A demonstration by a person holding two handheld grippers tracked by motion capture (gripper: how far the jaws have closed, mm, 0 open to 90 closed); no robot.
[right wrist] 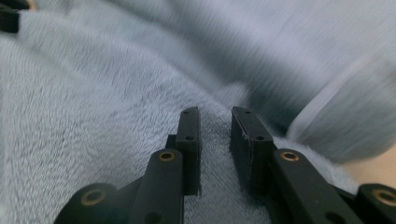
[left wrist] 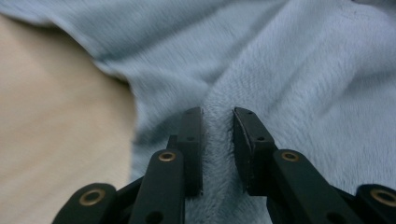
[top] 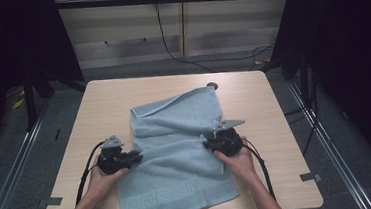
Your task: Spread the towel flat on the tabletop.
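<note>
Blue-grey towel (top: 177, 155) lies rumpled on worktop (top: 253, 104). Left gripper (left wrist: 218, 116) at towel's left edge, jaws narrowly parted, pinching fabric ridge. Right gripper (right wrist: 215, 114) at right edge, jaws likewise pinching fold.

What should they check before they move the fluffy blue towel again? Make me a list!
1. Left gripper has a ridge of the light blue fluffy towel between its jaws: ok.
2. Right gripper also has towel pile between its jaws: ok.
3. Jaws pressed fully tight on the cloth: cannot tell; a narrow gap shows in both gripper views.
4. Both grippers sit at opposite side edges of the towel: ok.
5. Towel lies flat: not ok; it is rumpled across the middle.
6. Towel fully on the pale wooden table: not ok; its near edge hangs over.
</note>
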